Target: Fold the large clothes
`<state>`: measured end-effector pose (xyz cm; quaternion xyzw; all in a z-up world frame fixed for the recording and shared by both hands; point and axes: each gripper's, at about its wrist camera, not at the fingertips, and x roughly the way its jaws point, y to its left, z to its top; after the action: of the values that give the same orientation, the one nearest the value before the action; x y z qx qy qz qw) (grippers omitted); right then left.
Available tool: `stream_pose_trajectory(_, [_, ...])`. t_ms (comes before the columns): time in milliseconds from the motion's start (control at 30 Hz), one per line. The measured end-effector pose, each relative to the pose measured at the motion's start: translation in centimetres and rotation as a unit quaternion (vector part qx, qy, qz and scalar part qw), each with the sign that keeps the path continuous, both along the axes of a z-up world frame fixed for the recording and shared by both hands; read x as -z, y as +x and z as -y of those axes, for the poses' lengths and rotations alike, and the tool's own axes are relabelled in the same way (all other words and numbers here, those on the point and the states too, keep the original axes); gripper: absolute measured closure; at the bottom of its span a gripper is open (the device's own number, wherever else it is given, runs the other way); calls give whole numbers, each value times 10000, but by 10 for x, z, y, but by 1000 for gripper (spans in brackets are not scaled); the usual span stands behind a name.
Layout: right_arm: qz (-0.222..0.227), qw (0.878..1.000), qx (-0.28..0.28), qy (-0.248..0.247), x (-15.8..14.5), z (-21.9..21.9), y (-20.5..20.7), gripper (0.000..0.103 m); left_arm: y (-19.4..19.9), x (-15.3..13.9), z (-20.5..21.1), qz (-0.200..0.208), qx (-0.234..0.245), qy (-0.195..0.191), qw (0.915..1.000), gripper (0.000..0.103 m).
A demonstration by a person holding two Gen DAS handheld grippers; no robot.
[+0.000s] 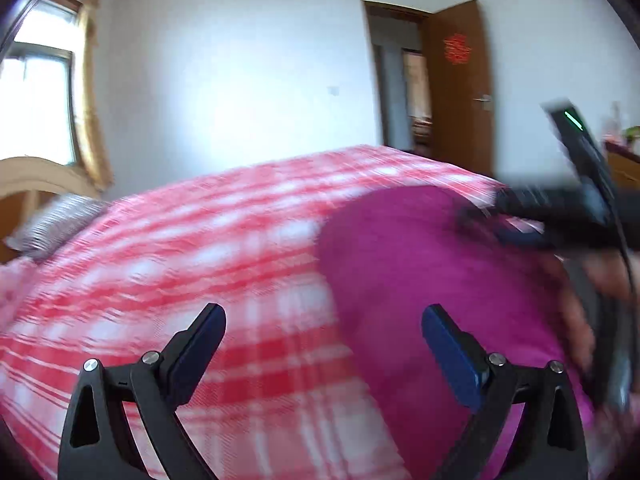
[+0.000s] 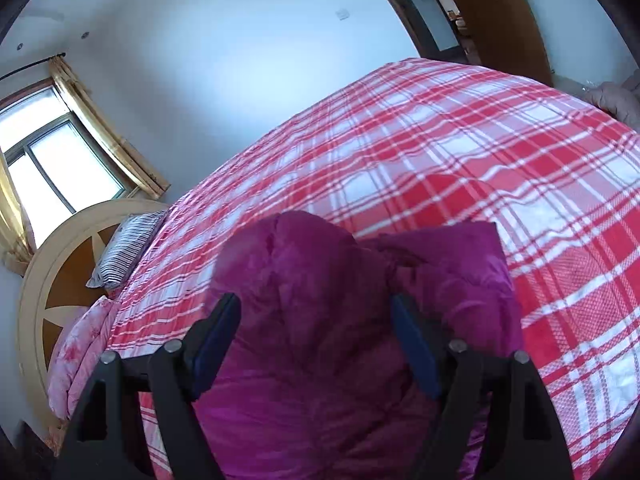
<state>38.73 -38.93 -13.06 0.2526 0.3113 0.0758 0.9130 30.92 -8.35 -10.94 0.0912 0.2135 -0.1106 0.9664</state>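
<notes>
- Blue-padded fingers point(image 1: 448, 344) of the left gripper point(image 1: 324, 336) nearest the lens, spread wide, nothing between them, hovering over the bed.
- Under that gap: red-and-white checked bedspread point(image 1: 180, 272) on the left, magenta garment point(image 1: 420, 264) on the right, reaching beneath the right-hand finger.
- Left wrist view heavily blurred; fine detail of the cloth not readable.
- Right gripper point(image 2: 316, 312) likewise released, fingers point(image 2: 412, 344) set well apart, with the bunched garment point(image 2: 312, 320) bulging up between them; touching the pads or not, cannot tell.
- Garment heaped on the near part of the bedspread point(image 2: 460, 140), a flatter folded corner lying to the right of the mound.
- From the left wrist view, right gripper point(image 1: 476, 210) seen as a dark smeared shape over the garment's far right edge, a green light on its body.
- Striped pillow point(image 2: 124, 248) at the head of the bed, against a curved wooden headboard point(image 2: 48, 264).
- Pink patterned quilt point(image 2: 80, 356) bundled beside the pillow at the bed's edge.
- Window point(image 2: 52, 160) with yellow curtains point(image 2: 108, 132) behind the headboard.
- Brown door point(image 1: 456, 80) standing open beyond the bed's far corner, a red paper ornament on it.
</notes>
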Motion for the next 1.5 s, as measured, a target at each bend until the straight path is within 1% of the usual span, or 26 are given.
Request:
stream_pose_trajectory(33, [22,9998,34,-197,2,0,-1,26,10,-8,7,-10,-85,45,10000,4])
stream_pose_trajectory(100, [79,9974,151,-694,5,-2,-5,30,22,-20,22,20,-117,-15,9999,4])
stream_pose_trajectory(133, [100,9965,173,-810,6,-3,-8,31,28,-27,37,83,-126,2,9999,4])
stream_pose_trajectory(167, [121,9955,190,-915,8,-4,-11,32,31,-29,48,81,-187,78,9998,4])
stream_pose_trajectory(200, [131,9945,227,-1014,10,-4,-12,32,40,-28,64,10,-303,273,9992,4])
stream_pose_trajectory(233, [115,9937,256,-1089,12,-3,-13,32,52,-24,78,-92,-466,551,9973,4])
stream_pose_trajectory(300, [74,9920,390,-1198,14,-1,-13,33,70,-12,93,-281,-751,874,9929,4])
stream_pose_trajectory(367, [-4,9895,585,-1322,16,4,-13,39,84,6,102,-643,-991,1078,9871,4])
stream_pose_trajectory(400, [-6,9894,618,-1310,18,5,-15,39,93,17,102,-843,-1020,1120,9849,4])
stream_pose_trajectory(433, [-17,9893,625,-1317,19,6,-15,39,97,28,102,-958,-1023,1128,9837,4])
stream_pose_trajectory(500, [-59,9891,593,-1349,20,6,-12,39,100,39,100,-961,-1005,1154,9835,4])
stream_pose_trajectory(567, [-114,9909,549,-1222,25,9,-7,39,100,44,99,-923,-1012,1146,9839,4])
stream_pose_trajectory(600, [-223,9918,496,-1153,29,10,-3,39,106,48,97,-945,-1007,1142,9838,4])
stream_pose_trajectory(733, [-434,9930,407,-1019,37,15,6,39,115,52,90,-1177,-965,958,9837,4])
stream_pose_trajectory(800, [-447,9938,402,-936,41,17,5,39,118,41,85,-1280,-930,840,9838,4])
stream_pose_trajectory(867, [-448,9943,424,-874,44,19,4,39,119,22,76,-1205,-1067,569,9853,4])
stream_pose_trajectory(933, [-459,9940,437,-888,46,19,4,39,122,0,69,-1047,-1125,120,9881,4])
stream_pose_trajectory(967, [-475,9936,438,-923,46,18,4,39,125,-5,70,-1025,-1083,66,9888,4])
stream_pose_trajectory(1067, [-477,9931,450,-970,45,15,4,39,142,-2,82,-1141,-1072,411,9868,4])
stream_pose_trajectory(1100, [-472,9933,451,-953,45,16,3,39,148,6,86,-1177,-1155,592,9845,4])
stream_pose_trajectory(1133, [-466,9935,451,-935,45,16,3,39,156,19,90,-1327,-1232,780,9804,4])
stream_pose_trajectory(1167, [-461,9937,449,-921,46,17,2,39,160,27,90,-1461,-1233,844,9779,4])
stream_pose_trajectory(1200, [-462,9936,445,-926,45,16,2,39,165,38,91,-1622,-1227,866,9753,4])
stream_pose_trajectory(1267, [-464,9931,448,-979,45,15,1,39,168,45,86,-1694,-1234,764,9748,3])
stream_pose_trajectory(1400, [-508,9923,451,-1037,46,13,3,39,168,52,79,-1720,-1271,562,9752,1])
stream_pose_trajectory(1500, [-557,9915,445,-1085,46,12,5,39,168,56,78,-1711,-1273,518,9756,1])
